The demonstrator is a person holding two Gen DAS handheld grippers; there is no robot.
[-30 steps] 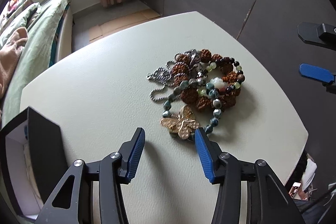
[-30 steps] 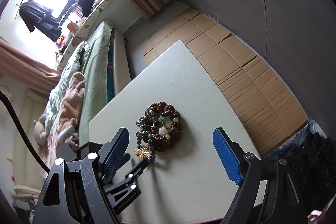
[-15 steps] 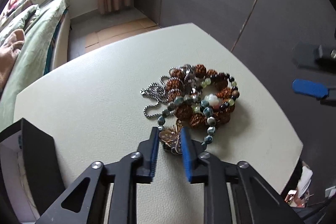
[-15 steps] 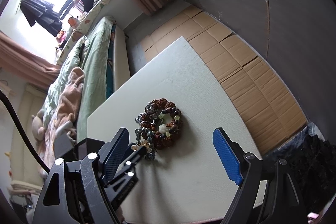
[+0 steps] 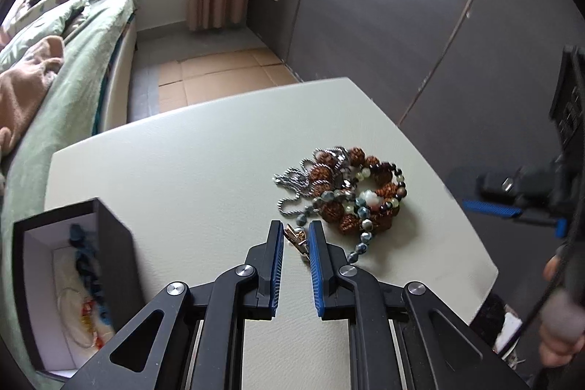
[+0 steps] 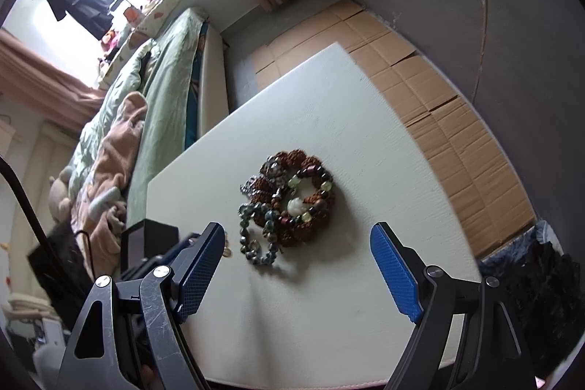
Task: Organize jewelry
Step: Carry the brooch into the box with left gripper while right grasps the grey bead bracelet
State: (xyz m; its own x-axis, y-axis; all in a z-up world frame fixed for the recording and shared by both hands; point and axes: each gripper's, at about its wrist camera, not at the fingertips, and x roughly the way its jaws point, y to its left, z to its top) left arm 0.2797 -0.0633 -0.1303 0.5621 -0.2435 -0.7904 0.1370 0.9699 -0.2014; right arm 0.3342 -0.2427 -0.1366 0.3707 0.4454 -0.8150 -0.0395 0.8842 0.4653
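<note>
The left tool (image 5: 296, 233) is closed on a gold butterfly ornament (image 5: 297, 239); the blue pads (image 5: 277, 265) press against it from both sides, and only its edge shows in the narrow gap between them. The ornament sits at the near edge of the jewelry pile (image 5: 343, 192), just beside a strand of dark blue-grey beads (image 5: 360, 245) that trails toward the tool. Whether the ornament rests on the table (image 5: 190, 178) or is raised clear of it cannot be determined.

The jewelry pile lies on the right half of the white table, near its right edge. It consists of:
- a ring of large brown textured beads (image 6: 298, 203);
- a silver chain (image 5: 292, 183) on the left side of the pile;
- smaller green, dark red and white beads tangled across the centre.

A black box (image 5: 73, 284) with a white interior stands open at the left near corner of the table, well apart from the pile. Blue beads and a pale cord lie inside it.

The right tool (image 6: 298, 262) is held above the near end of the table with its fingers spread wide and nothing between them. In the right wrist view the pile lies beyond and between the two pads (image 6: 396, 275).

A bed (image 5: 65, 68) with green bedding stands beyond the left side of the table. Flattened cardboard (image 6: 431, 90) covers the floor beyond it.
</note>
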